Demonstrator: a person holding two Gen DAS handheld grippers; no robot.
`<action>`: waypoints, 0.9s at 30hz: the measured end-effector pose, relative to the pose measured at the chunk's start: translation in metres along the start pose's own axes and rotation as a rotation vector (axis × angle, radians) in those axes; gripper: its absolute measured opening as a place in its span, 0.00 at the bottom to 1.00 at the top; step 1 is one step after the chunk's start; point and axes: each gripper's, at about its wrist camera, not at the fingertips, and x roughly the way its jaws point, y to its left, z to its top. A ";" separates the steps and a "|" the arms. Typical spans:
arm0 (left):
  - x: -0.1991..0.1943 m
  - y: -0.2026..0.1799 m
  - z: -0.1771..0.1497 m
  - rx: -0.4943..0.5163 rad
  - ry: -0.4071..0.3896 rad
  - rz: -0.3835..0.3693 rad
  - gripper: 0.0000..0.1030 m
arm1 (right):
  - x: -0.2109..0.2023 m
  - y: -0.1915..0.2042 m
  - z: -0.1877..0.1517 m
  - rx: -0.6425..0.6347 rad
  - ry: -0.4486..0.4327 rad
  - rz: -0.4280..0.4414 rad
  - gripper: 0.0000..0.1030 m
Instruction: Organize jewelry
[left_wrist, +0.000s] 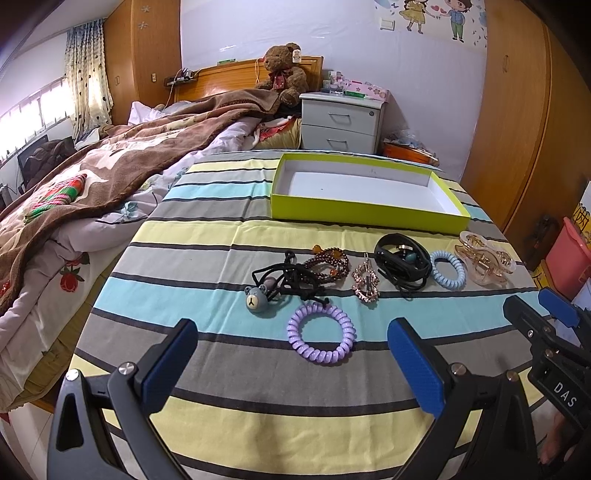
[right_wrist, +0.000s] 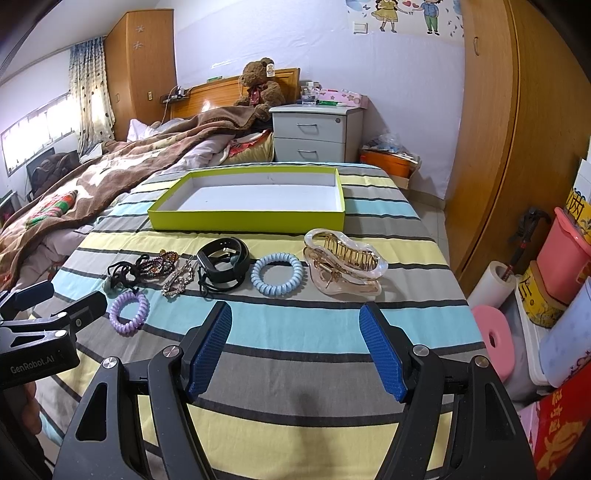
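A row of jewelry lies on the striped cloth: a purple coil tie (left_wrist: 320, 333) (right_wrist: 129, 312), a bear hair tie with black cords (left_wrist: 257, 297), a brown bead bracelet (left_wrist: 328, 264), a rhinestone clip (left_wrist: 366, 282) (right_wrist: 178, 280), a black band (left_wrist: 400, 259) (right_wrist: 222, 257), a blue coil tie (left_wrist: 448, 273) (right_wrist: 277, 274) and a clear gold claw clip (left_wrist: 484, 260) (right_wrist: 343, 262). Behind them stands an empty green box (left_wrist: 365, 214) (right_wrist: 247, 220). My left gripper (left_wrist: 291, 354) is open just before the purple tie. My right gripper (right_wrist: 295, 341) is open before the blue tie and claw clip.
The striped table (left_wrist: 229, 410) drops off at its left toward a bed with a brown blanket (left_wrist: 110, 162). A grey nightstand (right_wrist: 314, 133) stands behind. Bins and a pink stool (right_wrist: 495, 341) crowd the floor at the right, by a wooden wardrobe (right_wrist: 491, 147).
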 end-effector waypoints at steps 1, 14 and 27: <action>0.000 0.000 0.000 0.000 0.001 0.000 1.00 | 0.000 -0.001 0.000 0.000 0.000 0.000 0.70; 0.004 0.007 0.000 -0.004 0.015 -0.042 1.00 | 0.002 -0.001 0.002 -0.003 0.003 0.010 0.70; 0.013 0.053 0.015 -0.074 0.025 -0.078 1.00 | 0.009 -0.040 0.025 -0.058 -0.036 0.013 0.70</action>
